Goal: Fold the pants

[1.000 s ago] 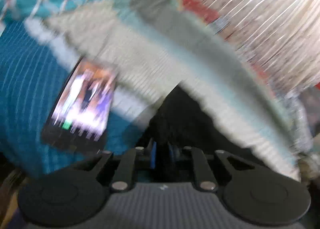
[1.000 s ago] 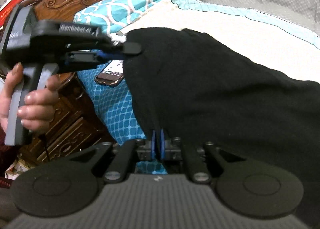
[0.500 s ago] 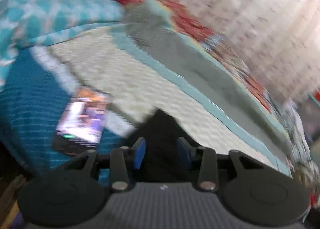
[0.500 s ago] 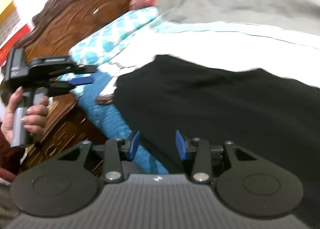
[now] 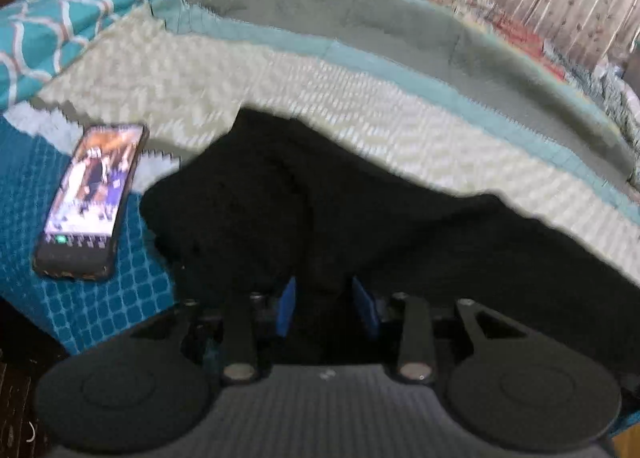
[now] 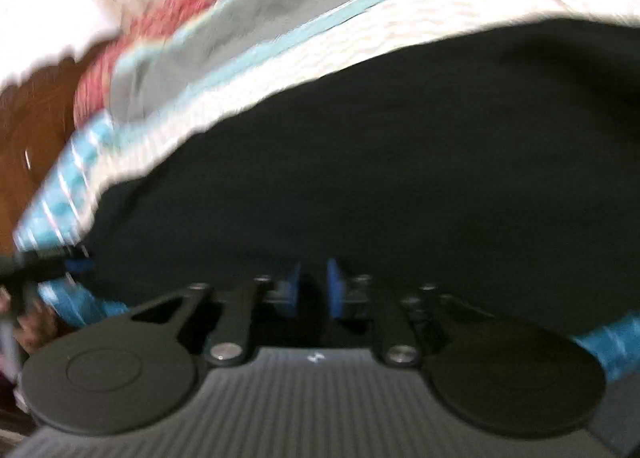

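Centrally across both wrist views: black pants [image 5: 360,210] spread on a cream quilt [image 5: 280,98], filling mid-frame down to the bottom edge. Left gripper [image 5: 326,308], lower centre, blue fingers apart around bunched dark cloth — open, gripping nothing, probably poised over the near edge for a fresh hold. Right gripper [image 6: 313,290], lower centre of its blurred view, also parted over the fabric. Lit phone [image 5: 90,198] at left on a teal cover [image 5: 120,290] — beside the pants.
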Tool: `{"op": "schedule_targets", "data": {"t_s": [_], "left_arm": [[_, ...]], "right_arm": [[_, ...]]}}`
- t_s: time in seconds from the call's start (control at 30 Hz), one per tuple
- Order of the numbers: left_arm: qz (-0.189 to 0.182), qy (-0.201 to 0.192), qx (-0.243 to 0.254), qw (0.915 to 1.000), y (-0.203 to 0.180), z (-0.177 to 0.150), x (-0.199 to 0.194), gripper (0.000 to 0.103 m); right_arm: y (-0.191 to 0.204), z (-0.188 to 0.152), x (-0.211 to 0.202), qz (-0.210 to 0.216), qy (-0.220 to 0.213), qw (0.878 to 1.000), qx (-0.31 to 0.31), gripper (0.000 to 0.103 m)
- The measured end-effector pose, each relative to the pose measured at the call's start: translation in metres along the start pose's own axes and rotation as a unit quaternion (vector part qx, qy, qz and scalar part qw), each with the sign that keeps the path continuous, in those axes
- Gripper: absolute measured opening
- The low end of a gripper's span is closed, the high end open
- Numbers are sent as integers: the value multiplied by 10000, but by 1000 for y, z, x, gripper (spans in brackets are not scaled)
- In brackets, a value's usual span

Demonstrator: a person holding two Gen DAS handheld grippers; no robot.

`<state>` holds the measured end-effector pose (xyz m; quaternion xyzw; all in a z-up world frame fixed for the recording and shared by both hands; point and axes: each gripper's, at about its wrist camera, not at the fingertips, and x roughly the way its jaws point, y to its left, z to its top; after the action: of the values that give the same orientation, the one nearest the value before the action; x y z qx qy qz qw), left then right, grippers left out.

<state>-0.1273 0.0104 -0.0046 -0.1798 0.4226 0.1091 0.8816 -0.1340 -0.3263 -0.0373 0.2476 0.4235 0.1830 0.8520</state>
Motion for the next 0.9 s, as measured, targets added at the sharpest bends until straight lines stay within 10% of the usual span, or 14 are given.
{"op": "schedule_targets", "data": {"t_s": [0.2,0.47,0.63,0.9], "left_arm": [[-600,-557,463,9956,-59,12,-30,43],[-957,331,1415,9847,-164,-15,23,43],[-729,606,2061,9739,-221,-43,41,42],[-88,845,2355,9682,-237,-65,47,42]], "right_arm": [[-65,1,-89,-109,-1508,9855,767,20],[-156,-43,-175,-1131,-2994,9245,2071,40],[-177,-54,-173,-1081,-3368,8888,2915,65],[-203,-43,-165,-981,-3232,8876,3133,66]]}}
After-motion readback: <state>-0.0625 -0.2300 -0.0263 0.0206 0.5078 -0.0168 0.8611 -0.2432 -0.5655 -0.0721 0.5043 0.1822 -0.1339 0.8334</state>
